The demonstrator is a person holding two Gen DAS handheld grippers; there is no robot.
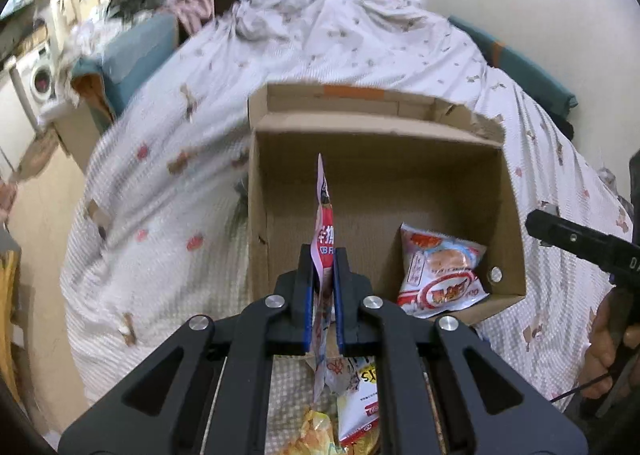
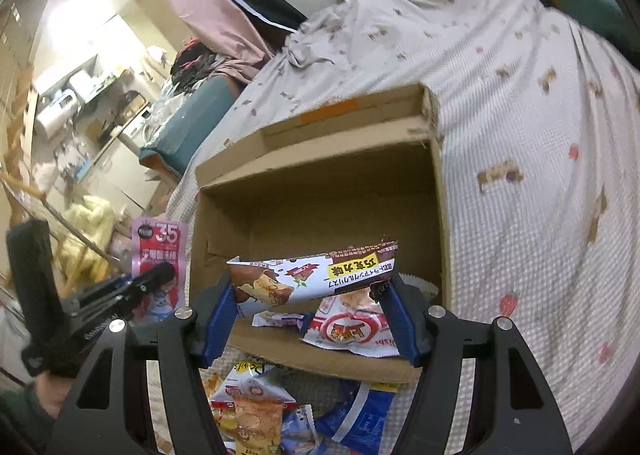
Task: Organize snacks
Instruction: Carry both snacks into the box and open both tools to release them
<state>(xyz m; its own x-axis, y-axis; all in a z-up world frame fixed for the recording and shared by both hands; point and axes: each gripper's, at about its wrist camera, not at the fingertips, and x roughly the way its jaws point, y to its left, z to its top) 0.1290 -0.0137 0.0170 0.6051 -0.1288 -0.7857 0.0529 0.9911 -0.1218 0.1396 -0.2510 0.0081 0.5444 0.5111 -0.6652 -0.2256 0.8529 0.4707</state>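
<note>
Bed: white bumpy bedspread with small bear and strawberry prints (image 1: 168, 215) covers it, and everything sits on it.
Left view, box: open brown cardboard box (image 1: 376, 183) stands on the bedspread, flaps up at the far side.
Left view, left gripper (image 1: 323, 279): its jaws are squeezed tight on a thin pink snack packet (image 1: 325, 223), which stands on edge above the box's near left part.
Left view, in the box: white and red bun packet (image 1: 440, 271) leans in the near right corner.
Left view, right gripper (image 1: 568, 239): black, pokes in from the right edge, a hand (image 1: 612, 343) under it.
Right view, right gripper (image 2: 310, 295): its jaws are about half apart and press on both ends of a long white and brown chocolate bar wrapper (image 2: 316, 275), held over the box's near edge.
Right view, below: the bun packet lies in the box under the wrapper.
Right view, loose snacks: pile of bright snack bags (image 2: 280, 411) lies on the bedspread just in front of the box.
Right view, left side: the left gripper holds the pink packet up beside the box.
</note>
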